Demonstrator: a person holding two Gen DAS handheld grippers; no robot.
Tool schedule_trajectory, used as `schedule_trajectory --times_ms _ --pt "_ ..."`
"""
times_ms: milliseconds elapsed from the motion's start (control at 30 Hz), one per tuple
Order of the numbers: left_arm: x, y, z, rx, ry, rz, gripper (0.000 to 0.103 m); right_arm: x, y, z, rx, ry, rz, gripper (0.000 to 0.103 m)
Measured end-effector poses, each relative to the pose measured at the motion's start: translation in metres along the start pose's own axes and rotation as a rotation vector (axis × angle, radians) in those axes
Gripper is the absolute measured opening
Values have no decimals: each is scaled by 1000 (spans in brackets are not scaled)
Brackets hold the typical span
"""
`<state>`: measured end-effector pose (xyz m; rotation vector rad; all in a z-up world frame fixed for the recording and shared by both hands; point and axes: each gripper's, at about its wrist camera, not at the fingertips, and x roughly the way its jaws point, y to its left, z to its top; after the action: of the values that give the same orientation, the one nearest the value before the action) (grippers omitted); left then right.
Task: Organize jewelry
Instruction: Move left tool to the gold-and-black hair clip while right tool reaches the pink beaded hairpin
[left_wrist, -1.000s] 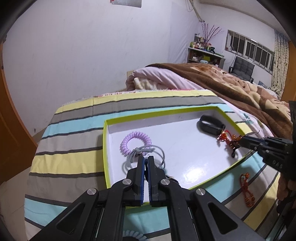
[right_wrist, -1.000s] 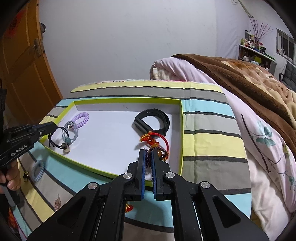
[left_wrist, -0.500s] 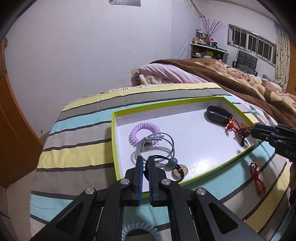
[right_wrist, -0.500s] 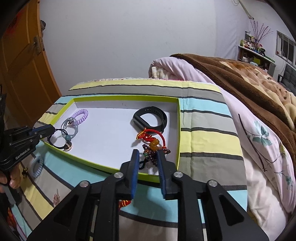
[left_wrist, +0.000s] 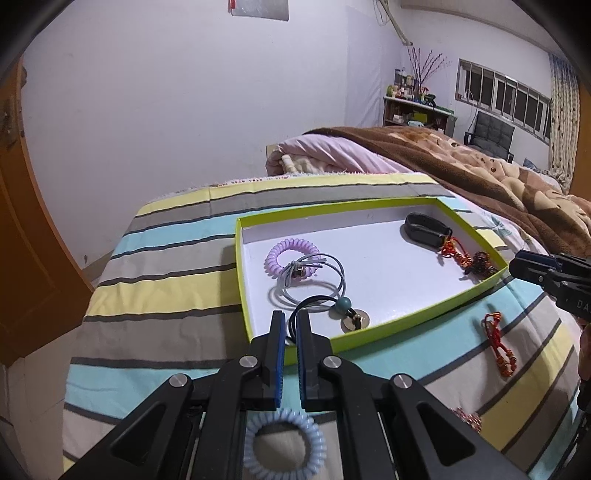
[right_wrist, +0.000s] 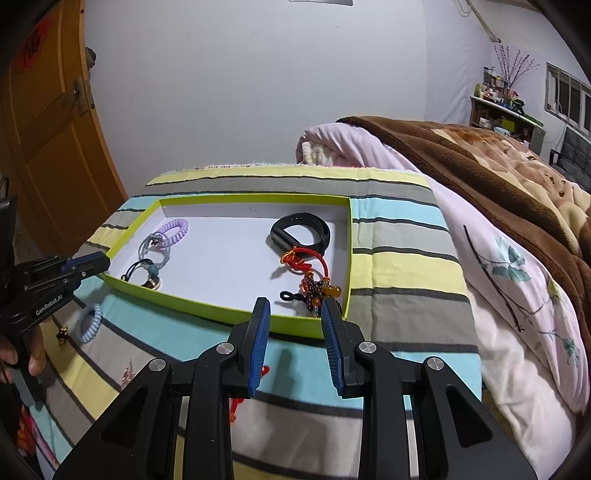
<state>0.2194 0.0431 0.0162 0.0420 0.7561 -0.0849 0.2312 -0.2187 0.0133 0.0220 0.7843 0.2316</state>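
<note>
My right gripper (right_wrist: 295, 314) is spreading with nothing between its pads, just short of the tray (right_wrist: 221, 314) on the bed (right_wrist: 399, 273); the red beaded charm (right_wrist: 314, 284) lies free in the tray's near corner by the black band (right_wrist: 299, 230). My left gripper (left_wrist: 290, 325) is parting slightly, empty, at the black hair tie (left_wrist: 314, 306). The blue coil tie (left_wrist: 284, 446) and red cord (left_wrist: 498, 343) remain outside, presumably next.

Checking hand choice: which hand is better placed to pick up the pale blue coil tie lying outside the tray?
Left. The coil tie lies just beneath the left gripper, whose jaws are opening around the black tie. The right gripper, also opening, empty, is at the other end of the tray.
</note>
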Motion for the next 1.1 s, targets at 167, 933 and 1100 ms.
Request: schedule_trajectory --times_ms 167,933,1100 --pt "-29 -1 -10 -14 -48 5 4 -24 6 -10 -1 -32 -5 30" --pt "-148 -8 -99 -94 -135 45 4 -118 34 -84 22 -93 26 30" --pt "-160 -6 -114 -121 -130 41 4 -127 36 -99 27 -82 28 30"
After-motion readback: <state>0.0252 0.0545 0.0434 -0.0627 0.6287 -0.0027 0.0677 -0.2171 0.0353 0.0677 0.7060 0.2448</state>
